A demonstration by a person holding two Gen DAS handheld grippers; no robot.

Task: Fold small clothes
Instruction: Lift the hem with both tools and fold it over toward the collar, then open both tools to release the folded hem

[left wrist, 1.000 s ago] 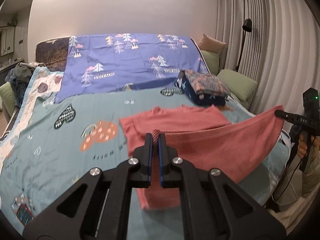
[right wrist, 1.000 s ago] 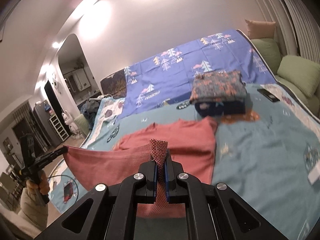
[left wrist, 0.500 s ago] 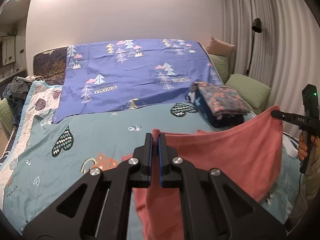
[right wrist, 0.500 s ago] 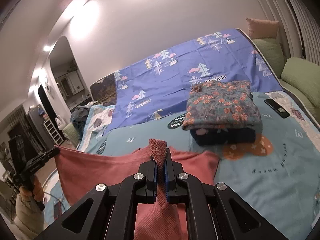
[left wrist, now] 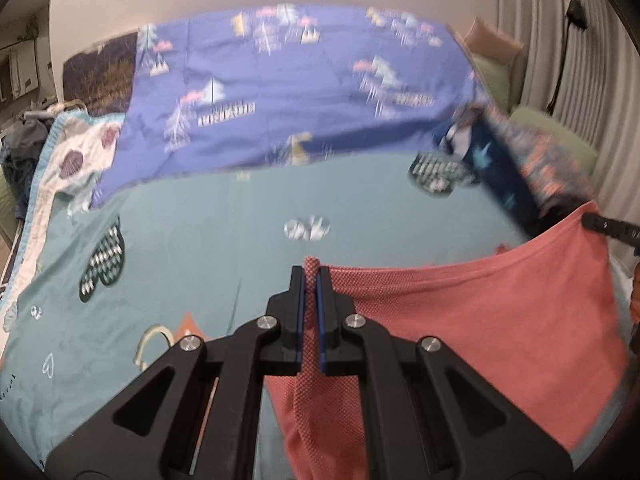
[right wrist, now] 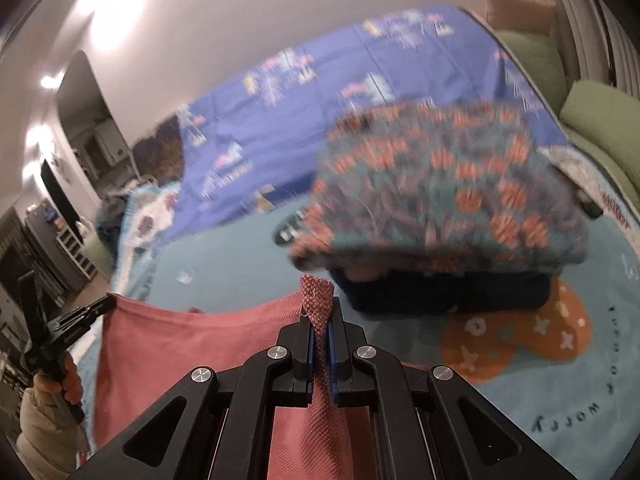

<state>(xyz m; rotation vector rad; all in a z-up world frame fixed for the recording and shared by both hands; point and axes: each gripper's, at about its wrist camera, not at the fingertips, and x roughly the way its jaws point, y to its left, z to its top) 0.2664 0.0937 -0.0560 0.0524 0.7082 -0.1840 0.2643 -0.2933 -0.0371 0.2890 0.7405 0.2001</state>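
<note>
A salmon-pink knit shirt (left wrist: 500,312) hangs stretched between my two grippers above the teal bedspread (left wrist: 200,240). My left gripper (left wrist: 311,280) is shut on one corner of the shirt. My right gripper (right wrist: 318,312) is shut on the other corner; it also shows at the right edge of the left wrist view (left wrist: 604,226). The shirt (right wrist: 180,344) spans leftward in the right wrist view to the left gripper (right wrist: 92,312). The lower part of the shirt is hidden behind the gripper bodies.
A stack of folded clothes with a floral top layer (right wrist: 440,188) sits close ahead of the right gripper, also seen in the left wrist view (left wrist: 520,160). A blue tree-print sheet (left wrist: 280,92) covers the bed's far side. Green cushions (right wrist: 600,120) lie at right.
Both grippers have carried the held shirt edge forward across the bed toward the headboard; the folded stack now looms much closer to the right gripper. Both views are motion-blurred.
</note>
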